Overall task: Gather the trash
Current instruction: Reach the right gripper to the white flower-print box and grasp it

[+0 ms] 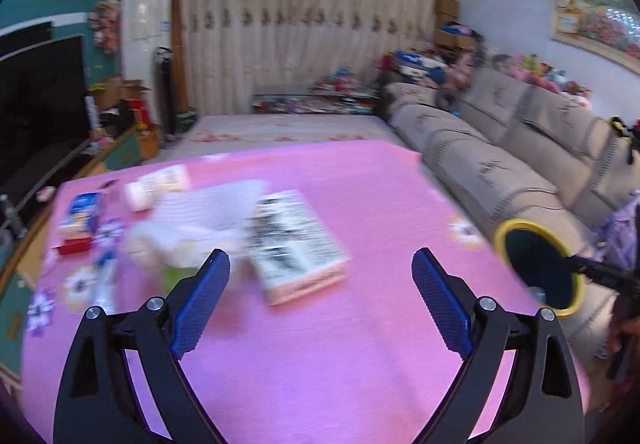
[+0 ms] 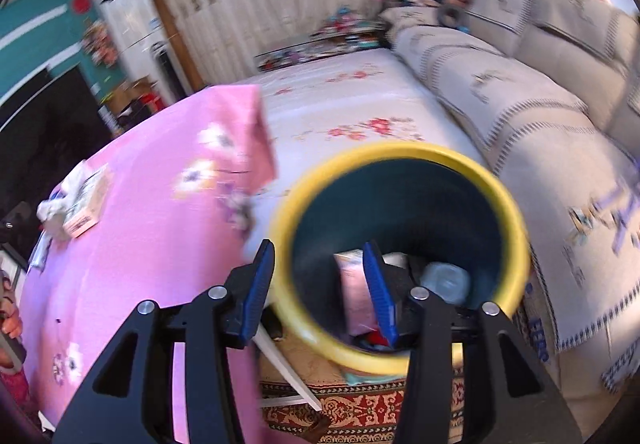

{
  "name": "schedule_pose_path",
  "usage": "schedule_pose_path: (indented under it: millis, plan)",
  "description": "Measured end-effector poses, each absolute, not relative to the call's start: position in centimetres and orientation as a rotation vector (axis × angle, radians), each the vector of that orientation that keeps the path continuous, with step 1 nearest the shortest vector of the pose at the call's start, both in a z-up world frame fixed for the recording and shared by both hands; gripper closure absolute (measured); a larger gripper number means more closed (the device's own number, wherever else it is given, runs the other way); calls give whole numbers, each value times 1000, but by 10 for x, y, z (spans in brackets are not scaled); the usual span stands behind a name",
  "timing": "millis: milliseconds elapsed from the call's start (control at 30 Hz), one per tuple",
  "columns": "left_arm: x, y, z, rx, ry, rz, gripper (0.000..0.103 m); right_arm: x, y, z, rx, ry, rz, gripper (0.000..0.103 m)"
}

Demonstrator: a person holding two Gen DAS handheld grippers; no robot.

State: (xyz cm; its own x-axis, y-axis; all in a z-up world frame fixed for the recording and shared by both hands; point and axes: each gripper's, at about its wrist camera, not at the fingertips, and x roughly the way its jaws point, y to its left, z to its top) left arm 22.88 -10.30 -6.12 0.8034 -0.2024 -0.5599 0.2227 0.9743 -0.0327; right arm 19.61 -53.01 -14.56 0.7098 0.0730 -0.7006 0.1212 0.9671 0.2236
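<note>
Gripping round yellow-rimmed bin (image 2: 400, 164) wall, right hand-held gripper (image 2: 320, 284), left hand-held gripper (image 1: 320, 292) wide, empty.

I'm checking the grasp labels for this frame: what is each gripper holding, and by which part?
The right gripper clamps the yellow-rimmed bin by its near rim, one finger inside, one outside. The left gripper is open and holds nothing.

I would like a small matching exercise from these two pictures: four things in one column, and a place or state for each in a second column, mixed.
Things:
1. left gripper
2. right gripper
3. flat printed box
4. pink packet

Places or states:
A. lies inside the bin
B. lies on the pink tablecloth
C. jaws astride the yellow rim of the bin
D. jaws wide apart, nothing between them

Pairs: 1-D, 2-C, 3-B, 4-A
</note>
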Motion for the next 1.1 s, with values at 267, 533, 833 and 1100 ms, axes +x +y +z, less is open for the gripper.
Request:
schedule_pose_path:
  millis: [267, 533, 833, 1100]
  plan:
    - [223, -23, -76, -8, 576, -79, 12, 254, -398, -105, 137, 766, 230, 48]
    - [212, 16, -85, -23, 555, 22, 11, 292, -275, -114, 11, 794, 432, 39]
    - [207, 9, -84, -40, 555, -29, 11, 313, -212, -129, -105, 797, 363, 18]
    - [207, 10, -86, -66, 564, -43, 11, 332, -204, -146, -96, 858, 269, 18]
